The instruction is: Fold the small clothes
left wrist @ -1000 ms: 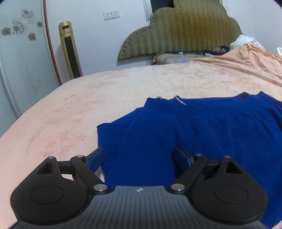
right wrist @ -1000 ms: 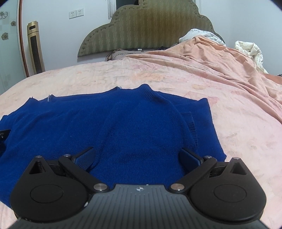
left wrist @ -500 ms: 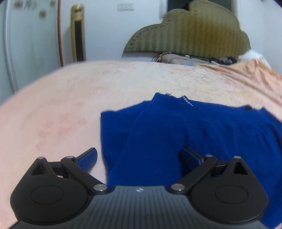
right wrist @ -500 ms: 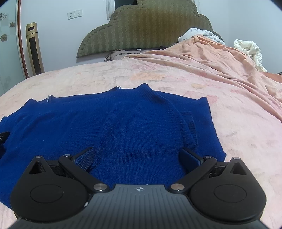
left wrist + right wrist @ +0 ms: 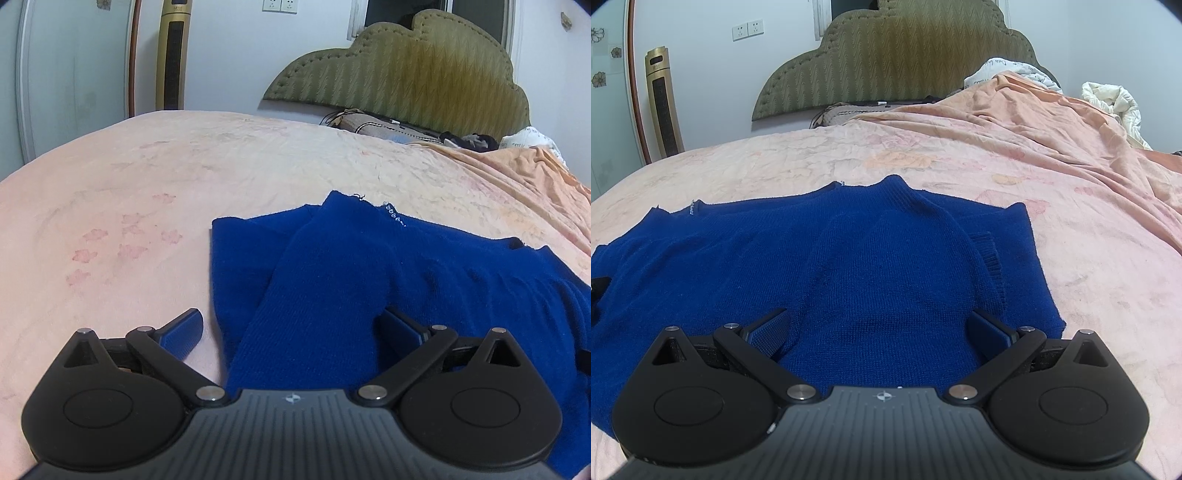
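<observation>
Royal-blue knitted sweater (image 5: 849,266) spread flat near the front edge of a bed with a pale pink floral sheet (image 5: 155,206), both sleeves folded inward over the body. Left gripper (image 5: 291,328) spread wide, jaws just opened, folded sleeve lying loose between the fingers, left finger over bare sheet. Right gripper (image 5: 879,332) also spread wide, low over the other folded sleeve, pinching nothing. Olive padded headboard (image 5: 897,55) at the far edge.
</observation>
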`<state>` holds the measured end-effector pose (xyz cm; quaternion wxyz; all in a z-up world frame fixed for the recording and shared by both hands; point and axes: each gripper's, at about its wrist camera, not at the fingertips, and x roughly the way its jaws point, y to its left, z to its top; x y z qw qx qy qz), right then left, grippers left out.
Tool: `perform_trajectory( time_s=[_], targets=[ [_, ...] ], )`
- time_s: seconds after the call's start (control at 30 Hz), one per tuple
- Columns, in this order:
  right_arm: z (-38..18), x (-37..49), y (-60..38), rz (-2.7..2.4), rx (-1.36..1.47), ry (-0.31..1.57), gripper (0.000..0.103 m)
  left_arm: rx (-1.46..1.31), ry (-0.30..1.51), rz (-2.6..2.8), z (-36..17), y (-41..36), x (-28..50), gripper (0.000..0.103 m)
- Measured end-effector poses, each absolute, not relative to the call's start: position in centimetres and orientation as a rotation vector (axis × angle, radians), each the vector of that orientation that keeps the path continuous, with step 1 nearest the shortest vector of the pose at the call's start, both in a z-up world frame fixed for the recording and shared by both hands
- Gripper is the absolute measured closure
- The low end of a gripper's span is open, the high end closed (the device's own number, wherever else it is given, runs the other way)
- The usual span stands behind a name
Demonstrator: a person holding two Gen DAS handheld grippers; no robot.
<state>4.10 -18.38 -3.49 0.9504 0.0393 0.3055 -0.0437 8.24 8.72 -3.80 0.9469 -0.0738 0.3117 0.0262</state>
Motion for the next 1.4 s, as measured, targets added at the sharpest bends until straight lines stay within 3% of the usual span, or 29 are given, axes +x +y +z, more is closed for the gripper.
perform_trajectory(
  time_s=[0.33,0.53,0.8,1.4],
  targets=[
    [-3.1,3.4,-18.8,-0.094,0.115,0.620,0.001,-0.154,0.698,-0.047,-0.2,8.5,5.5,0.000],
    [-2.4,0.5,-18.8,-0.168,0.145,0.538,0.001,-0.059,0.709,-0.059,-1.1,6.3,4.6,0.000],
    [-3.4,0.6,-19.9,-0.191,0.168,0.598,0.000,0.085,0.703,-0.028,-3.2,4.1,4.3,0.000],
    [-3.8,1.3,-18.8,-0.213,0.082,0.638,0.000,0.078,0.660,-0.002,-3.6,3.9,3.6,0.000]
  ],
)
